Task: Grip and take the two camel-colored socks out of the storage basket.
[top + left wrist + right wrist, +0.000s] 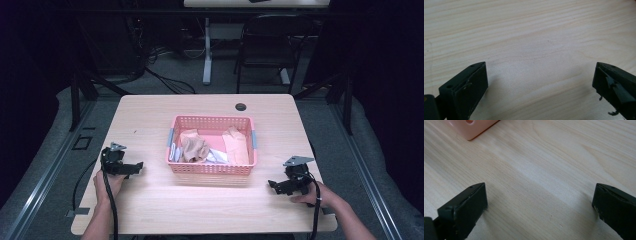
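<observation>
Nearest the camera in the high view are the person's forearms, which come in from the bottom edge onto the table (200, 210), a pale wood top with rounded corners. The left hand (107, 184) holds the left gripper (136, 169) near the table's left edge, with its jaws pointing right toward the basket and its cable trailing back along the arm. In the left gripper view that gripper (540, 82) has its two black jaws spread wide, with bare wood grain between them and nothing in the gap; the inner face of the right-hand jaw looks chipped and ragged.

In the middle of the table stands the basket (212, 169), pink plastic with a lattice wall and grey handles at its short sides. Inside it lie crumpled cloths (195, 149) in tan, and beside them a peach piece (236, 145) and something white (216, 156); what exactly they are is hard to tell. Behind the basket there is a dark round hole (241, 106) in the tabletop.

To the right, the right hand (314, 194) holds the right gripper (272, 186) near the table's right front corner, its jaws pointing left, well apart from the basket. In the right gripper view this gripper (540, 201) also stands wide open over bare wood, gripping nothing, and a pink corner of the basket (471, 127) shows at the top left.

Beyond the table stand a dark chair (267, 45) and a white table leg (207, 50) on a grey floor.
</observation>
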Demonstrator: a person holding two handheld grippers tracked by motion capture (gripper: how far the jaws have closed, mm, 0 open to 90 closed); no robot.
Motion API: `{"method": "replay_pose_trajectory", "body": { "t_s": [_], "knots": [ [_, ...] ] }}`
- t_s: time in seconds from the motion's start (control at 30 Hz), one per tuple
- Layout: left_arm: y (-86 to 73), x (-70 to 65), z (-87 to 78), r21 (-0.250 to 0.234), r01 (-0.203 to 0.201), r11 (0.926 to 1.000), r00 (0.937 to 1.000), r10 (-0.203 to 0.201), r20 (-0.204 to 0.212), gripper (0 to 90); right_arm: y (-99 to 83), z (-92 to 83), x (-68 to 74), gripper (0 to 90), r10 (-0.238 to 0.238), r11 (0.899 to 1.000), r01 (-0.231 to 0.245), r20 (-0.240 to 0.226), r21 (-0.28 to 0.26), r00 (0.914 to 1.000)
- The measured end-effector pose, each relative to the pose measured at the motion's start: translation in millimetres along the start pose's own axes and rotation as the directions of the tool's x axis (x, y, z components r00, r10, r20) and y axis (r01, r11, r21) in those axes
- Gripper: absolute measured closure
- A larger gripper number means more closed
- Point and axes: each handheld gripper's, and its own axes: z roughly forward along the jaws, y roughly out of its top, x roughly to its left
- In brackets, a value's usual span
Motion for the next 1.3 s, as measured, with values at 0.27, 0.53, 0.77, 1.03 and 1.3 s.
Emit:
{"method": "replay_pose_trajectory", "body": {
  "t_s": [0.27, 0.53, 0.77, 1.03, 1.3],
  "knots": [
    [12.8, 0.2, -14.5, 0.075, 0.013, 0.9971, 0.9993, -0.015, 0.034, 0.0, -0.2, 0.2, 0.1, 0.0, 0.001, 1.000, -0.001, 0.000, -0.005, 1.0000],
    [30.6, -3.0, -34.1, 0.074, 0.027, 0.9969, 0.9967, -0.032, 0.074, 0.0, -0.3, 0.1, 0.1, 0.0, 0.001, 1.000, -0.001, 0.002, -0.005, 1.0000],
    [57.3, -19.8, -53.4, 0.085, -0.034, 0.9958, 0.9956, 0.027, 0.090, 0.0, -0.3, 0.2, 0.1, 0.0, 0.001, 1.000, -0.001, 0.001, -0.005, 1.0000],
    [81.5, -33.6, -66.0, 0.093, -0.076, 0.9928, 0.9912, 0.065, 0.115, 0.0, -0.3, 0.1, 0.2, 0.0, 0.001, 1.000, -0.001, 0.002, -0.005, 1.0000],
    [101.6, -47.4, -72.3, 0.104, -0.122, 0.9870, 0.9855, 0.108, 0.131, 0.0, -0.3, 0.1, 0.2, 0.0, 0.001, 1.000, -0.001, 0.002, -0.005, 1.0000]
  ]
}}
